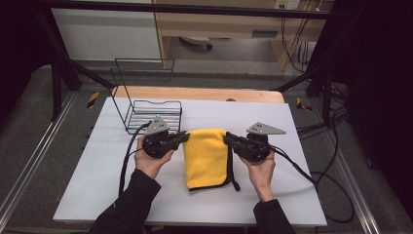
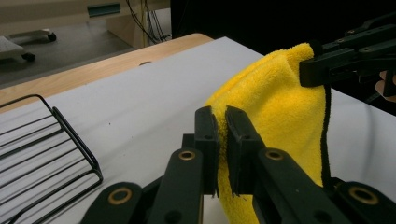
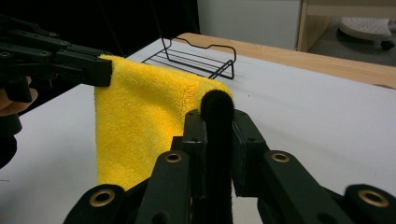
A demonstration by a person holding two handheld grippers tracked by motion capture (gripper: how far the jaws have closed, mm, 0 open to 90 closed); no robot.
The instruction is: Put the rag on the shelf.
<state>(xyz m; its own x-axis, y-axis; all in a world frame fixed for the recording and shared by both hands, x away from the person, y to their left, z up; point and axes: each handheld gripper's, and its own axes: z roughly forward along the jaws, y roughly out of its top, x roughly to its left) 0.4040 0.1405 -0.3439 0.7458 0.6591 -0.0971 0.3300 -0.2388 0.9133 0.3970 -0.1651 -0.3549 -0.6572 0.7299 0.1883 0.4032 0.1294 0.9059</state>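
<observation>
A folded yellow towel (image 1: 207, 156) with black edging hangs over the white table (image 1: 292, 195), held up by its two top corners. My left gripper (image 1: 185, 137) is shut on the left corner; in the left gripper view its jaws (image 2: 221, 126) pinch the yellow cloth (image 2: 275, 107). My right gripper (image 1: 228, 140) is shut on the right corner, and in the right gripper view its jaws (image 3: 217, 121) clamp the black-trimmed edge of the towel (image 3: 140, 116). The towel's lower part trails toward the table's near side. Each gripper view also catches the other gripper at the far corner.
A black wire rack (image 1: 151, 114) stands at the table's back left, just behind my left hand. Cables trail from both grippers across the table. A wooden strip (image 1: 195, 92) runs along the far edge, with a black frame around the table.
</observation>
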